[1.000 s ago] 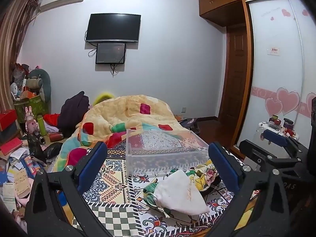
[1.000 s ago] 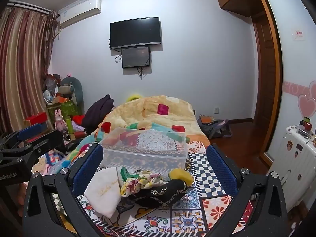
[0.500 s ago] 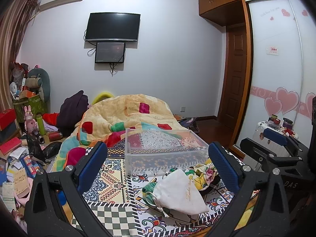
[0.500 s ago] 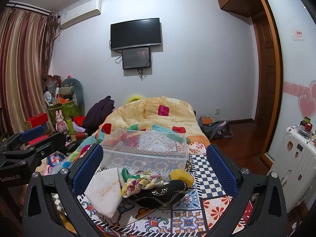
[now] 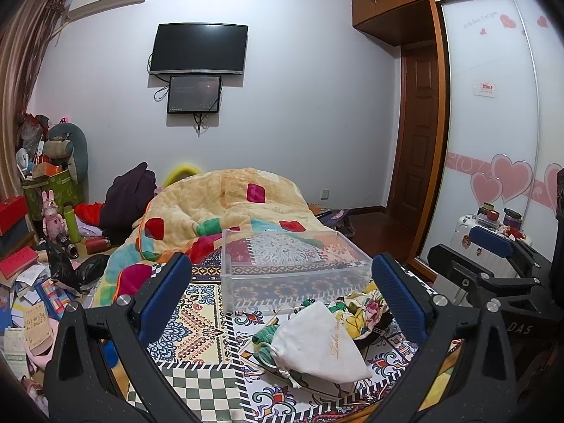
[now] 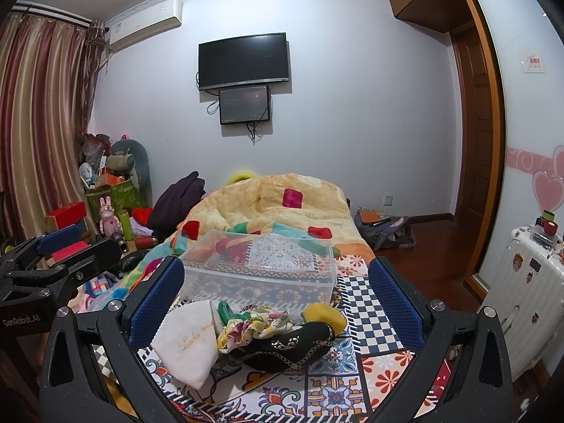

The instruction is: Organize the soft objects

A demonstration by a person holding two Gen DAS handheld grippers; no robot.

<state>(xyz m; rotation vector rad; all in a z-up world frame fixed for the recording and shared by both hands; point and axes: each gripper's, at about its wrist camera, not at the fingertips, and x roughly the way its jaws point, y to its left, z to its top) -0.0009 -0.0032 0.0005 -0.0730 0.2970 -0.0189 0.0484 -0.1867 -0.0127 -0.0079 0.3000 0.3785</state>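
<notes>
A clear plastic bin (image 5: 292,264) (image 6: 261,268) stands empty on the patterned bed cover. In front of it lies a heap of soft things: a white drawstring pouch (image 5: 317,345) (image 6: 190,338), a floral cloth (image 5: 359,308) (image 6: 253,324), a green knit piece (image 5: 266,333) (image 6: 225,310), a black embroidered item (image 6: 292,345) and a yellow item (image 6: 324,313). My left gripper (image 5: 282,289) is open and empty, held above and short of the heap. My right gripper (image 6: 275,292) is open and empty, likewise short of the heap.
A bunched orange quilt (image 5: 225,208) lies behind the bin. Clutter of boxes and toys (image 5: 42,225) fills the left floor. A white suitcase (image 6: 528,292) stands at the right by the wardrobe. Each gripper shows at the edge of the other's view.
Both views have shifted only slightly; the heap and bin sit where they were. Both grippers stay open.
</notes>
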